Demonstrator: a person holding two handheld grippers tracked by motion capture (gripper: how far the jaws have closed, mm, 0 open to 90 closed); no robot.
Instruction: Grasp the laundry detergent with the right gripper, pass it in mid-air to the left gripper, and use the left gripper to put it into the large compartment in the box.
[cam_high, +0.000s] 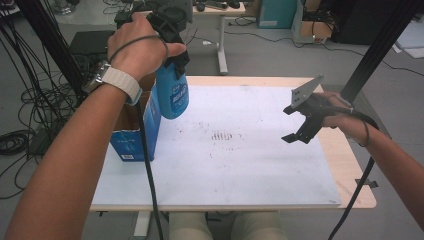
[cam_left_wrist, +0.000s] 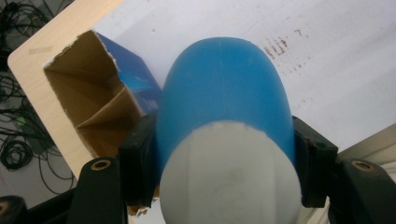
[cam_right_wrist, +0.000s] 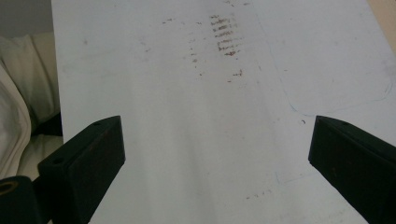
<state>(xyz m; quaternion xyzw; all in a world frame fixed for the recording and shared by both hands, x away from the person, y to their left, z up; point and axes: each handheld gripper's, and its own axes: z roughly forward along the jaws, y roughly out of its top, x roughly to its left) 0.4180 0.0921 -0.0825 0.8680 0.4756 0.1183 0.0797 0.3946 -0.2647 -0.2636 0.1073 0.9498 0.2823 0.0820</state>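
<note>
Hanging in the air, a blue bottle (cam_high: 172, 95) is clamped by the left gripper (cam_high: 170, 37) just right of an open cardboard box (cam_high: 135, 127) at the left edge of the table.

The bottle points bottom-down, its blue body with a printed label clear of the white board (cam_high: 225, 150), beside the box's right wall near the far left corner. In the left gripper view the jaws press both sides of the bottle (cam_left_wrist: 224, 121) where the blue meets its white end, with the box's (cam_left_wrist: 93, 98) brown inside and a divider below. The right gripper (cam_high: 300, 127) hovers over the board's right side, well apart from the bottle, jaws spread wide with nothing between them; its own view looks down on the board (cam_right_wrist: 210, 116) with faint brown smudges (cam_right_wrist: 224, 39).
</note>
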